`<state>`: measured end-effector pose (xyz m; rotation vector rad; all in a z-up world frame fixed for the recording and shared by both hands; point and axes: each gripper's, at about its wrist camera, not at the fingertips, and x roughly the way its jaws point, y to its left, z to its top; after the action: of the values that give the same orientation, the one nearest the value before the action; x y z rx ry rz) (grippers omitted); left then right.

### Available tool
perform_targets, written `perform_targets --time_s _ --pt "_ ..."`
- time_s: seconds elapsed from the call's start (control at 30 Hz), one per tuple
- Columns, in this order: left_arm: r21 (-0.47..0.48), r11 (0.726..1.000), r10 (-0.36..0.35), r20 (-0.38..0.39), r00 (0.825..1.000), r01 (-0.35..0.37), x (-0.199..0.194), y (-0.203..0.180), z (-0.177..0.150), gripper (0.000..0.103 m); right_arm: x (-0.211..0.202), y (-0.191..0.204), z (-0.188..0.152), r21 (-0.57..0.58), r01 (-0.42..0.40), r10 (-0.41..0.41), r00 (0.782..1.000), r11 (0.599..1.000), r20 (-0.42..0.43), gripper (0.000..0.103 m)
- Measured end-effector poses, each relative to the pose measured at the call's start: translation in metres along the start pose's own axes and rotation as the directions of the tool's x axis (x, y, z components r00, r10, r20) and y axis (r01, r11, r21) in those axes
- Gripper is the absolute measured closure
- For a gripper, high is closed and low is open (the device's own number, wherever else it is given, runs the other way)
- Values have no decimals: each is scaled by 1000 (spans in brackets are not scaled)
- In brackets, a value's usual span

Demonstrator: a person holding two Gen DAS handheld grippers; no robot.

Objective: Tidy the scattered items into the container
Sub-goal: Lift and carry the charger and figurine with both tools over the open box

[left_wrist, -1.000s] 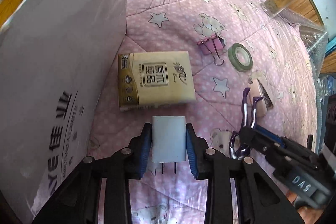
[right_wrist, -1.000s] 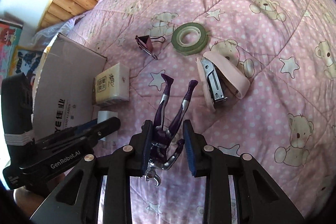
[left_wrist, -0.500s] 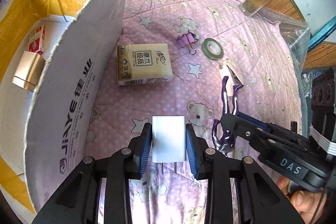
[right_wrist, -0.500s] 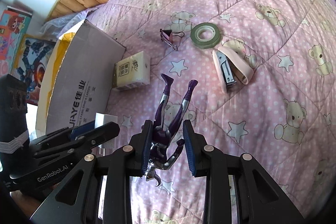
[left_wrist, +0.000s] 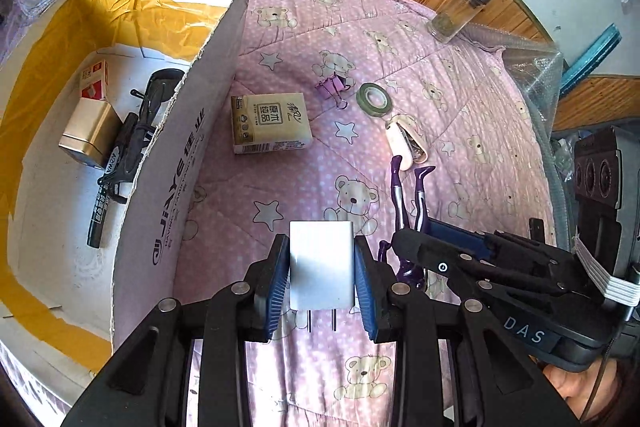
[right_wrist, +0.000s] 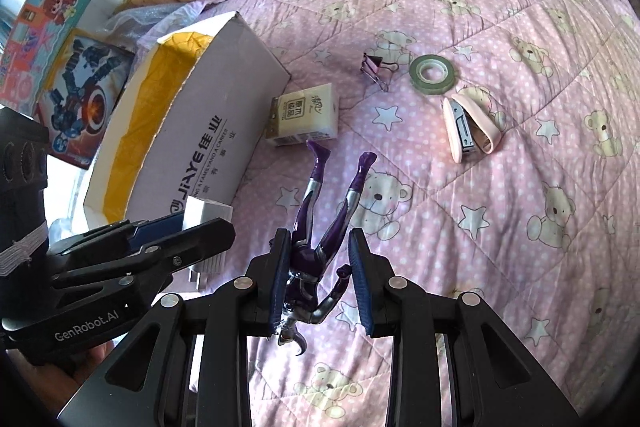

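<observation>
- Left wrist view: the left gripper [left_wrist: 322,277] is clamped on a white plug [left_wrist: 321,275], a pad on each side and the two prongs pointing back toward the camera.
- The plug is held above the quilt [left_wrist: 460,115], just right of the box [left_wrist: 180,163] wall.
- Just to the right, the right gripper [left_wrist: 404,247] carries a purple figure [left_wrist: 408,203], legs pointing away.
- Inside the box, at the left, lie a marker [left_wrist: 108,195], a metal tin [left_wrist: 86,133] and a small red-and-white carton [left_wrist: 94,81].
- On the quilt beyond the plug sit a tissue pack [left_wrist: 270,123] near the box, then a binder clip [left_wrist: 334,89], a tape roll [left_wrist: 374,99] and a pink stapler [left_wrist: 404,143] to the right.
- A glass jar [left_wrist: 460,11] stands at the far edge.
- Right wrist view: the right gripper [right_wrist: 320,281] is closed on the figure's [right_wrist: 316,247] torso, head toward the camera, legs spread upward.
- At the left, the left gripper [right_wrist: 200,227] holds the plug [right_wrist: 208,215] beside the near end of the box [right_wrist: 224,131].
- The tissue pack [right_wrist: 306,115], clip [right_wrist: 376,69], tape [right_wrist: 432,73] and stapler [right_wrist: 468,127] lie farther off on the quilt [right_wrist: 540,147].
</observation>
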<state>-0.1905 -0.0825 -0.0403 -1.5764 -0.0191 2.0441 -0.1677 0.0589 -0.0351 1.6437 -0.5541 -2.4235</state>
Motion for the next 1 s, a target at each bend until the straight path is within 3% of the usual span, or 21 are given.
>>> perform_targets --time_s 0.37,1.0 --pt "-9 1000 -23 75 997 24 -36 5 -8 70 -32 37 -5 -102 -9 13 999 995 39 72" --pt "-114 992 -29 191 981 52 -88 42 -22 70 -54 101 -2 -268 -49 65 997 962 51 72"
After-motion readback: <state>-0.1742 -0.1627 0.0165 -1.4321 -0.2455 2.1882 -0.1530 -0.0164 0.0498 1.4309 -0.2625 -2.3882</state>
